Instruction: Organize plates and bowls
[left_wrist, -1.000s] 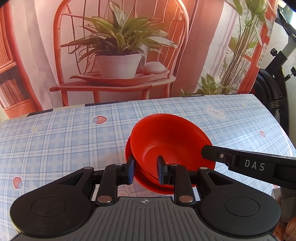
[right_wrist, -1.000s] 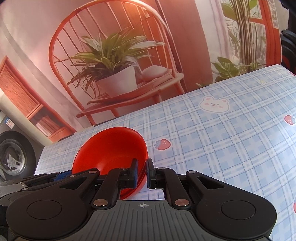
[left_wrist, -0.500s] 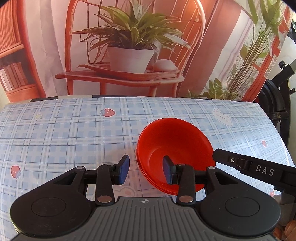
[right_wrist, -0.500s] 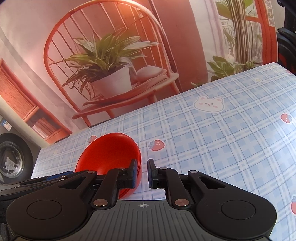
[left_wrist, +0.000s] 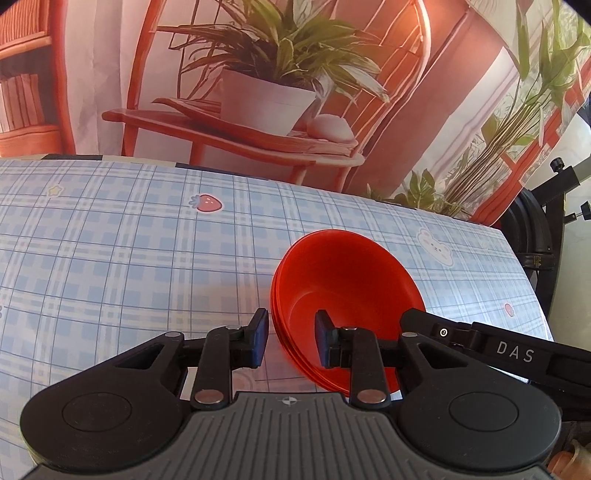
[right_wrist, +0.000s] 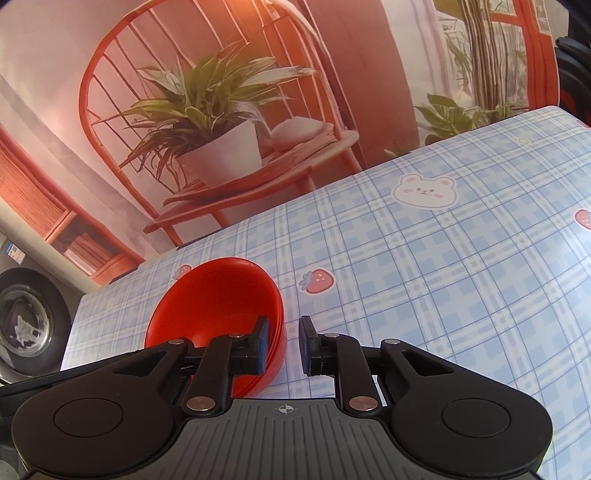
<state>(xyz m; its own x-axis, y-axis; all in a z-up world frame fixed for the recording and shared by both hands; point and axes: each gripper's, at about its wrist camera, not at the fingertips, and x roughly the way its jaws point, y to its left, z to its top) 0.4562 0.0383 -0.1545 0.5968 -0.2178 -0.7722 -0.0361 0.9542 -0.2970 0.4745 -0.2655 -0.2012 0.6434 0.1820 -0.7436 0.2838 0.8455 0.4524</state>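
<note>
Straddling red bowl (left_wrist: 343, 291) rim, both grippers

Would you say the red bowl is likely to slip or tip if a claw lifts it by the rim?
The red bowl looks glossy and thin-walled, so probably light, stiff and somewhat slippery. Its rounded, sloping sides suggest a one-sided rim grip might let it tilt.

Left gripper (left_wrist: 289, 339) holds its jaws parted, pointing toward 12 o'clock, with neither pad clamped on anything. Right gripper (right_wrist: 283, 343) also shows its jaws apart; its black finger (left_wrist: 491, 347) enters the left wrist view from 3 o'clock.
</note>
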